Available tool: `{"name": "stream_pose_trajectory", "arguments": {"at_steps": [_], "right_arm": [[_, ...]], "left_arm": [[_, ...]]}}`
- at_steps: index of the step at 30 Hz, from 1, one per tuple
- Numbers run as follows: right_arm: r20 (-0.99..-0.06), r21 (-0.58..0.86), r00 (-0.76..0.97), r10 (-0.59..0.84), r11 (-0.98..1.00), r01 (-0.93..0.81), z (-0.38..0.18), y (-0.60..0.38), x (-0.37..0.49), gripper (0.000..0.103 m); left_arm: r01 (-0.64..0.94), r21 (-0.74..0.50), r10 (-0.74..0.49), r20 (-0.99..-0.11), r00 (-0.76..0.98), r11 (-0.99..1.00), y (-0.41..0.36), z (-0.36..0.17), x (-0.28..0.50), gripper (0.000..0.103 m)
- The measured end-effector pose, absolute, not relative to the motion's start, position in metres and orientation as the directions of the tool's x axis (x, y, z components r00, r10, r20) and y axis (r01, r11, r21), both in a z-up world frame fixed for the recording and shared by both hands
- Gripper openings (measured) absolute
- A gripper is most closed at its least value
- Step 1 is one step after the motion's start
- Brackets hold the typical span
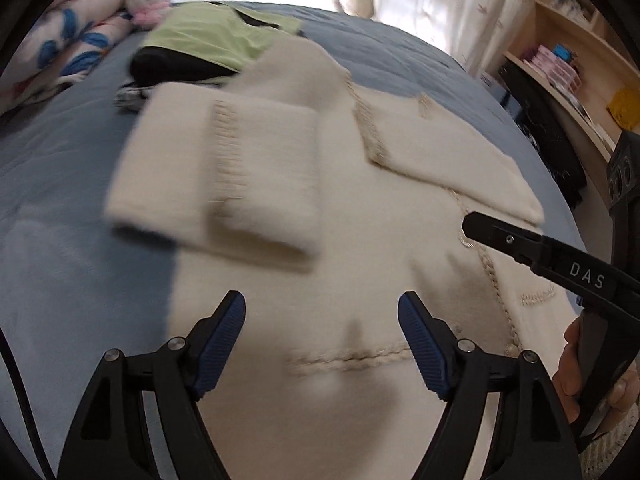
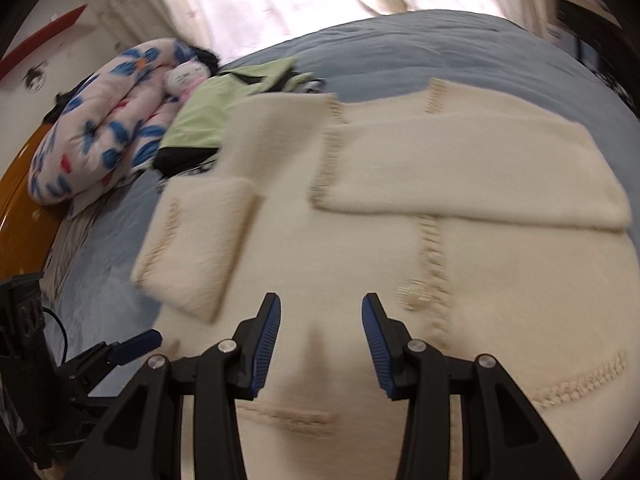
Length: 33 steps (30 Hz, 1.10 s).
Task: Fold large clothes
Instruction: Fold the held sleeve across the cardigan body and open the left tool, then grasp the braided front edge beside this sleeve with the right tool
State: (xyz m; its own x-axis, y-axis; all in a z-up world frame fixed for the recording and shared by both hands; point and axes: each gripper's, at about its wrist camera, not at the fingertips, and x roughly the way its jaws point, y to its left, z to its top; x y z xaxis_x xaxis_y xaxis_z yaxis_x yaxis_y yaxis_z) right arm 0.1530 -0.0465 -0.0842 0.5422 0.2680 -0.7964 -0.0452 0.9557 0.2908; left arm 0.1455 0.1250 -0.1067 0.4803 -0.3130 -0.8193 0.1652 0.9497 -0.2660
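Observation:
A cream knitted cardigan lies flat on the blue bedcover. Both sleeves are folded in across its front: the left sleeve and the right sleeve. My left gripper hovers open over the lower body of the cardigan, nothing between its fingers. My right gripper is also open above the cloth, left of a round button. One finger of the right gripper shows in the left wrist view, held by a hand.
A green and black garment lies at the far side of the bed. A floral quilt and a plush toy sit at the far left. Wooden shelves stand on the right, curtains behind the bed.

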Motion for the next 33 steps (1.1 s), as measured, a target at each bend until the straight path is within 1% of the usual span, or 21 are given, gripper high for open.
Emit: {"name": "stream_pose_trajectory", "arguments": {"at_steps": [1,2,3,7,11,14,18,19,20,21,24,27,28,30,32,33], "right_arm": [[-0.795,0.285,0.541,0.276,0.956,-0.069,-0.081,-0.035,0.155,0.050],[-0.793,0.284,0.540,0.284,0.955,-0.086,-0.079,-0.027,0.157,0.060],[-0.787,0.284,0.541,0.295,0.953,-0.106,-0.075,-0.016,0.159,0.067],[-0.788,0.237,0.530,0.313,0.949,-0.209,-0.069,0.034,0.170,0.068],[-0.822,0.175,0.471,0.321,0.929,-0.326,-0.079,0.087,0.177,0.069],[-0.844,0.047,0.477,0.244,0.921,-0.386,-0.092,0.119,0.179,0.069],[-0.839,-0.101,0.533,0.112,0.929,-0.355,-0.105,0.136,0.191,0.068],[-0.831,-0.093,0.542,0.125,0.929,-0.358,-0.101,0.134,0.193,0.062],[-0.829,-0.076,0.540,0.144,0.928,-0.364,-0.097,0.131,0.194,0.024],[-0.831,-0.062,0.537,0.145,0.935,-0.349,-0.089,0.123,0.197,0.010],[-0.791,0.065,0.574,0.212,0.962,-0.266,-0.052,0.076,0.196,0.010],[-0.765,0.177,0.599,0.239,0.971,-0.160,-0.026,0.013,0.181,0.010],[-0.767,0.215,0.591,0.249,0.968,-0.128,-0.024,-0.008,0.175,0.010],[-0.792,0.246,0.559,0.246,0.966,-0.077,-0.032,-0.040,0.164,0.010],[-0.828,0.265,0.505,0.246,0.964,-0.034,-0.052,-0.064,0.152,0.011],[-0.851,0.272,0.462,0.248,0.962,-0.016,-0.066,-0.075,0.146,0.013]], "left_arm": [[0.136,-0.260,-0.293,-0.816,0.499,0.956,0.136,-0.104,0.142,0.077],[0.112,-0.253,-0.274,-0.814,0.511,0.961,0.145,-0.102,0.139,0.077],[0.073,-0.237,-0.239,-0.815,0.528,0.969,0.158,-0.099,0.136,0.077],[-0.020,-0.214,-0.167,-0.811,0.561,0.977,0.193,-0.099,0.127,0.077],[-0.068,-0.239,-0.162,-0.817,0.554,0.969,0.215,-0.106,0.120,0.077],[-0.076,-0.245,-0.165,-0.821,0.546,0.967,0.224,-0.112,0.115,0.077],[-0.081,-0.245,-0.164,-0.826,0.539,0.966,0.231,-0.116,0.110,0.077],[-0.082,-0.247,-0.165,-0.826,0.539,0.966,0.231,-0.117,0.110,0.077],[-0.083,-0.250,-0.167,-0.824,0.541,0.965,0.233,-0.117,0.110,0.077],[-0.083,-0.252,-0.168,-0.823,0.543,0.964,0.233,-0.116,0.110,0.077],[-0.070,-0.254,-0.175,-0.815,0.553,0.965,0.230,-0.113,0.110,0.077],[-0.053,-0.251,-0.181,-0.814,0.552,0.967,0.223,-0.113,0.111,0.077],[-0.046,-0.253,-0.187,-0.815,0.548,0.966,0.220,-0.114,0.112,0.077],[-0.030,-0.257,-0.200,-0.818,0.539,0.966,0.213,-0.116,0.114,0.077],[-0.014,-0.252,-0.207,-0.823,0.529,0.968,0.205,-0.118,0.115,0.077],[-0.003,-0.250,-0.212,-0.826,0.522,0.968,0.200,-0.119,0.116,0.077]]}}
